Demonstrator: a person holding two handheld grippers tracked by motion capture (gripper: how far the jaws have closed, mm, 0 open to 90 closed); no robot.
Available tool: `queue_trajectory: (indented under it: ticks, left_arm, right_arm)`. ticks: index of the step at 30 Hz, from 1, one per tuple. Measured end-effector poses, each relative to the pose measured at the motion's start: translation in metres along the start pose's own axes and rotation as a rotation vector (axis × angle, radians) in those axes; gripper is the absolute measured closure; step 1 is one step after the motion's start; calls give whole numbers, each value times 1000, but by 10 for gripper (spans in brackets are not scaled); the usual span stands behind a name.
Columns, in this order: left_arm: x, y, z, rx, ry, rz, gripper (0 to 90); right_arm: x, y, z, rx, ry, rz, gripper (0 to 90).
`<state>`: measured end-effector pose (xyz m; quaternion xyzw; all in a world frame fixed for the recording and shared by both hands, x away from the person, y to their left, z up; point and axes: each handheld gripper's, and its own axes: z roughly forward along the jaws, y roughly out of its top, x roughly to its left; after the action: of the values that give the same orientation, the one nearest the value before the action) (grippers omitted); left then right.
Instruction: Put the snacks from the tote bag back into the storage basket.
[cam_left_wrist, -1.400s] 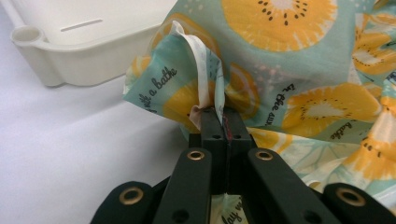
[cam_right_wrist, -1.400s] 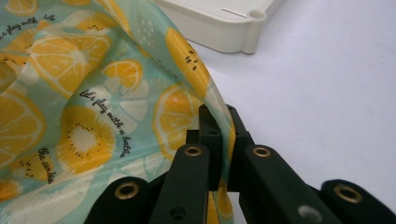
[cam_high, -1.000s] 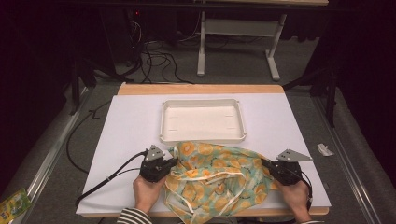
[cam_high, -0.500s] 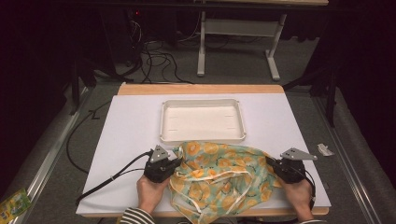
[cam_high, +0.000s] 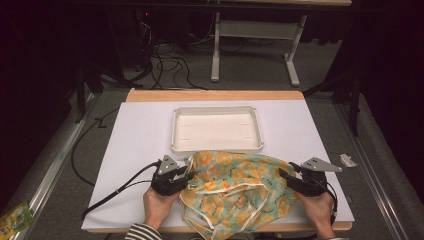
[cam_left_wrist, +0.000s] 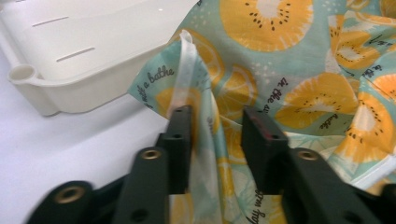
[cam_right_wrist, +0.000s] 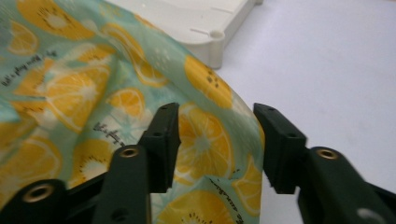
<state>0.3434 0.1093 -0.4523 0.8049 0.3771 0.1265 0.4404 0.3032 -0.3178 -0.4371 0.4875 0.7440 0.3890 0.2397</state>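
Observation:
A teal cloth (cam_high: 235, 185) printed with orange fruit slices lies crumpled at the table's front and hangs over the front edge. Its far edge touches the near rim of a shallow white tray (cam_high: 175, 131). My left gripper (cam_high: 189, 175) stands at the cloth's left edge. Its jaws have just been opening, and in the left gripper view (cam_left_wrist: 218, 122) a raised fold with a white hem (cam_left_wrist: 184, 70) sits loose between them. My right gripper (cam_high: 284, 176) is at the cloth's right edge. Its jaws (cam_right_wrist: 217, 122) have just been opening too, around a hump of cloth (cam_right_wrist: 93, 93) without pressing it.
A white mat (cam_high: 140, 130) covers the wooden table. Black cables (cam_high: 120, 187) trail off to the left from my left gripper. A small white scrap (cam_high: 347, 160) lies beyond the mat's right edge. A green packet (cam_high: 15, 217) lies on the floor at lower left.
Both grippers' jaws have come apart and let go of the cloth. The cloth has slackened and settled on the table. Both hands have hardly moved.

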Motion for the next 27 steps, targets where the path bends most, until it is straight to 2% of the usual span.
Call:
queue_trajectory:
  ticks: [4,9,12,17,20,25,26,27]
  left_arm:
    - [1,0,-3,4,15,1,506]
    - [2,-3,-13,-6,26,-3,456]
    - [2,-5,-17,11,45,16,443]
    - [-2,-8,-22,16,44,23,421]
    - [-2,-12,-26,19,38,10,410]
    - [3,-20,-34,17,49,-18,405]
    - [3,-22,-35,19,51,-24,411]
    - [4,-23,-36,20,57,-27,411]
  right_arm:
    - [6,7,-8,-15,12,1,449]
    - [10,12,-16,-40,17,-24,429]
    - [15,17,-23,-53,23,-32,415]
    - [21,20,-27,-66,48,-45,410]
    - [30,23,-28,-71,91,-72,410]
    - [52,28,-22,-49,178,-147,410]
    - [61,30,-17,-39,216,-171,410]
    - [61,30,-17,-39,216,-171,410]
